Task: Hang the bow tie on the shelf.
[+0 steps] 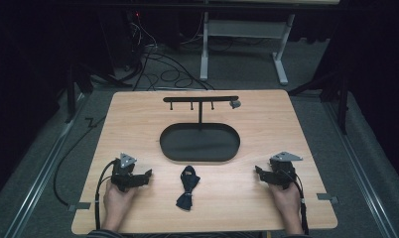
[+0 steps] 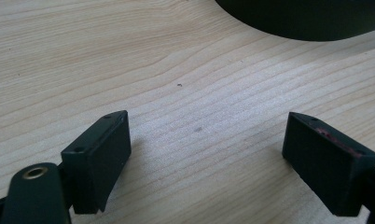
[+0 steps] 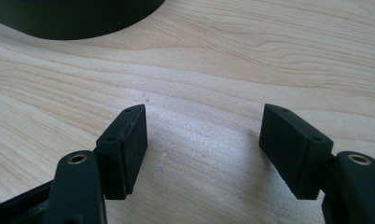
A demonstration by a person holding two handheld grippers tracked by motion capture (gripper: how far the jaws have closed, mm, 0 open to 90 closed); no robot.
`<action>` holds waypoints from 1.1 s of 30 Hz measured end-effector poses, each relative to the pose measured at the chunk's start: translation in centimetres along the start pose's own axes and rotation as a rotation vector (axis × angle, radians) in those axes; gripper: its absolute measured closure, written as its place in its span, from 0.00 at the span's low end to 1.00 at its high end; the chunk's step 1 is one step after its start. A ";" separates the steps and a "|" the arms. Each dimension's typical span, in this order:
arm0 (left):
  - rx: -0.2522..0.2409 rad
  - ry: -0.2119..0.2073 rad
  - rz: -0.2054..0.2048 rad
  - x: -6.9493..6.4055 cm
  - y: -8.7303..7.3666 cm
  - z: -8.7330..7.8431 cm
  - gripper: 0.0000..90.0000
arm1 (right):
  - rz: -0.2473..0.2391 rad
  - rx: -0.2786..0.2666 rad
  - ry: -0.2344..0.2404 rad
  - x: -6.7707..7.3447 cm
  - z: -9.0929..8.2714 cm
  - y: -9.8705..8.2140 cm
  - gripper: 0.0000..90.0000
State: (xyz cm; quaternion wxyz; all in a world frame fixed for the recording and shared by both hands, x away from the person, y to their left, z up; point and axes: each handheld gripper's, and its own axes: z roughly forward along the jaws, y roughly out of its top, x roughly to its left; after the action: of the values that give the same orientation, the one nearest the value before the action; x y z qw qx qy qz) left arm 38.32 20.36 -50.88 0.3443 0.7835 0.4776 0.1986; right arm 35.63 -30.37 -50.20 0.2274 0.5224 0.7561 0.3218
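Both tools rest released on our counter (image 1: 138, 213), left tool (image 1: 147, 174) and right tool (image 1: 258, 171) flanking a black bow tie (image 1: 187, 187); oval tray (image 1: 200, 144) beyond.

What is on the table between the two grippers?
In the high view, a dark knotted cloth lies on the table between the left gripper and the right gripper, touching neither.

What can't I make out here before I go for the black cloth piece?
- Black cloth piece, high view: too small and dark to tell what it is or how it is knotted.
- Grey item on the rack, high view: too small to identify.
- Oval tray, left gripper view: cut off by the top edge; likewise in the right gripper view.
- Person's forearms, high view: cut off by the bottom edge.
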 end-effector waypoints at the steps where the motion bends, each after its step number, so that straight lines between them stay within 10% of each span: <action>1: 0.000 -0.001 0.000 0.0 0.0 0.0 0.17 | 0.000 0.000 0.001 0.0 0.0 0.0 0.37; 33: 0.005 0.024 -0.021 -0.2 0.2 -0.8 0.30 | -0.011 0.003 0.009 0.1 0.0 0.0 0.35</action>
State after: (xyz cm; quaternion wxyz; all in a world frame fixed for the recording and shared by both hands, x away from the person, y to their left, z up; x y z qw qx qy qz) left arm 37.82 20.44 -50.19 0.3386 0.7770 0.4903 0.2029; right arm 35.61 -30.27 -50.20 0.2252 0.5173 0.7603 0.3219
